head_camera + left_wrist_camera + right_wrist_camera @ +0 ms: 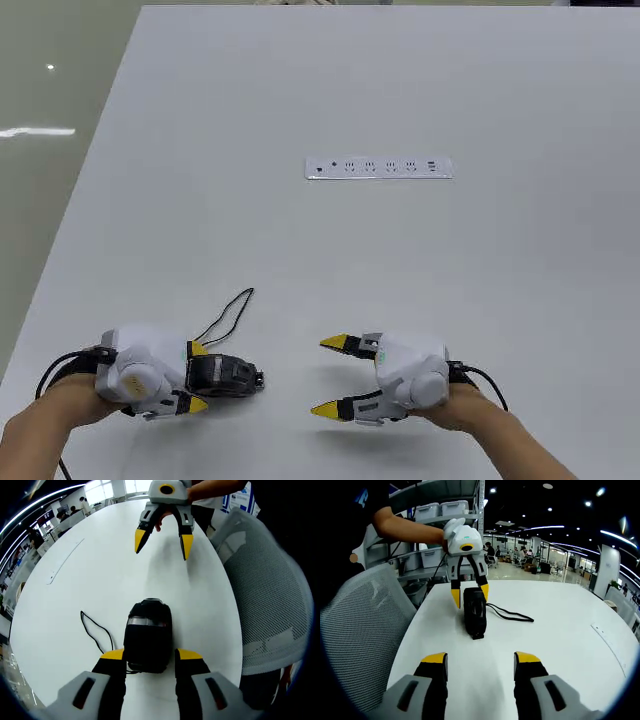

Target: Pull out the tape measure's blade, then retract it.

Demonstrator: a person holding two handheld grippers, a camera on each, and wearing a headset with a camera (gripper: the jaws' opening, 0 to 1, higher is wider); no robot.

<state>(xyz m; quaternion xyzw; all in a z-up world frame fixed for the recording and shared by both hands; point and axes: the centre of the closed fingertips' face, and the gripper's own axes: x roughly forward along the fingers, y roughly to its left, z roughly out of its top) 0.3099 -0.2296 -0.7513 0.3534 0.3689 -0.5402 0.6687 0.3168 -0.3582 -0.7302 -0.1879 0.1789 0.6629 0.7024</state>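
White table (400, 80), bearing all the work; a mesh chair (270, 580) stands at its edge. A power strip (378, 168) lies at mid-table, well apart from the action.

Left gripper (200, 377), its jaws closed against the two sides of the tape measure (225, 373), which rests on the table near the front edge. The grip likely serves to anchor the case, so that a pull on the blade draws out the blade and does not drag the case.

Right gripper (330, 376), jaws spread wide and holding nothing, faces the case's front end from near by. It appears aligned to take the blade tip.

A black cord (232, 312) trails loose from the case across the table. No blade is seen extended, so the pull-out seems not yet begun.
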